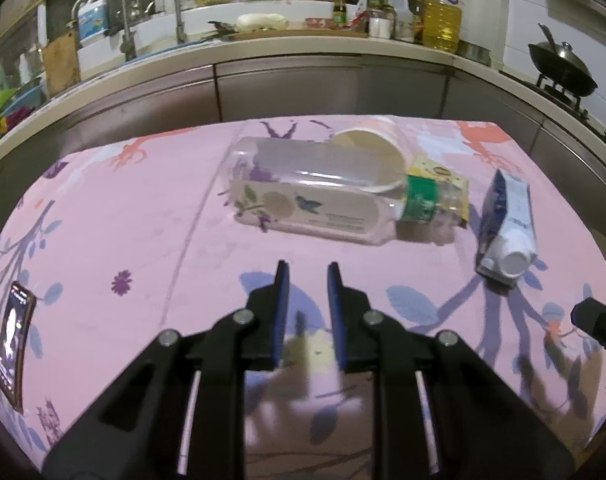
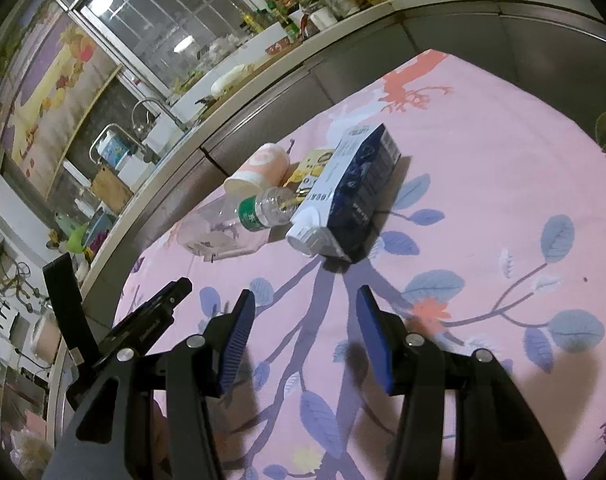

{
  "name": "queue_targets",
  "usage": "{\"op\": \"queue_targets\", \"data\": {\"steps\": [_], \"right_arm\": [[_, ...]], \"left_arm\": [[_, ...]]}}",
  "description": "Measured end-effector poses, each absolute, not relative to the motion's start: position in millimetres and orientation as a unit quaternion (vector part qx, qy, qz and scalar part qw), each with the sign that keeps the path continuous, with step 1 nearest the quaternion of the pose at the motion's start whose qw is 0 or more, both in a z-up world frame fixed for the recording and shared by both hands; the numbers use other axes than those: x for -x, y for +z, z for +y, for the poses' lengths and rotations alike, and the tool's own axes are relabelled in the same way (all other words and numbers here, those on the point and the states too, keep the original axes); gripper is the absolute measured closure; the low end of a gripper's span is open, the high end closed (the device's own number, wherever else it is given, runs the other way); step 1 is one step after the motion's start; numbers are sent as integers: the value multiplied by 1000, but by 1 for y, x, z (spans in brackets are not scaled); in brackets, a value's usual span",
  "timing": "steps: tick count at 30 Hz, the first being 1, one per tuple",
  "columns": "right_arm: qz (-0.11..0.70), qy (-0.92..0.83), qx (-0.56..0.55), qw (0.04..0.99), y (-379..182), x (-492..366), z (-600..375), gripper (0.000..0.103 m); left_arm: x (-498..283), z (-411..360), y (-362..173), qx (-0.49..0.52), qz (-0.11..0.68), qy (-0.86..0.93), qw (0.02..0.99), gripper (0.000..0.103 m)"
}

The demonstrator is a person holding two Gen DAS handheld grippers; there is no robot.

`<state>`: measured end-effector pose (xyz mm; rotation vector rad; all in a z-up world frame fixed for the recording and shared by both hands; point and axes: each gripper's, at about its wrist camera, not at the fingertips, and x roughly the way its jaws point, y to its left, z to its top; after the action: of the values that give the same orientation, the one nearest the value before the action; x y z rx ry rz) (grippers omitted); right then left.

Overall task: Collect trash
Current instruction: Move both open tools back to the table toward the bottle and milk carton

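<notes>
On the pink flowered tablecloth (image 1: 143, 216) the trash lies in one cluster. A clear plastic bottle (image 1: 323, 196) with a green neck band lies on its side. Behind it a paper cup (image 1: 367, 144) lies tipped over, and a yellow packet (image 1: 443, 172) sits under the bottle's neck. A blue and white carton (image 1: 507, 224) lies to the right, its cap toward me. My left gripper (image 1: 308, 280) hovers short of the bottle, with a narrow gap and nothing between its jaws. My right gripper (image 2: 305, 296) stands open and empty just short of the carton (image 2: 351, 196), beside the bottle (image 2: 239, 220) and cup (image 2: 259, 172).
A phone (image 1: 15, 344) lies on the cloth at the far left. Behind the table runs a kitchen counter (image 1: 303, 52) with a sink tap (image 1: 171, 8), oil bottles (image 1: 441, 20) and a wok (image 1: 563, 68). Part of the left gripper's body (image 2: 159, 312) shows left of the right one.
</notes>
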<state>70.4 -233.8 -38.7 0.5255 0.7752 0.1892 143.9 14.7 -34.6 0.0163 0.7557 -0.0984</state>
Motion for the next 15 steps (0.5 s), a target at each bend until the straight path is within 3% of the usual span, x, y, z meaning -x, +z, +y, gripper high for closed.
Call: {"op": "queue_targets", "data": {"steps": [15], "right_arm": [[387, 85, -232, 888, -43, -91, -220, 52]], "left_arm": [[-166, 51, -55, 19, 390, -28, 920, 85]]}}
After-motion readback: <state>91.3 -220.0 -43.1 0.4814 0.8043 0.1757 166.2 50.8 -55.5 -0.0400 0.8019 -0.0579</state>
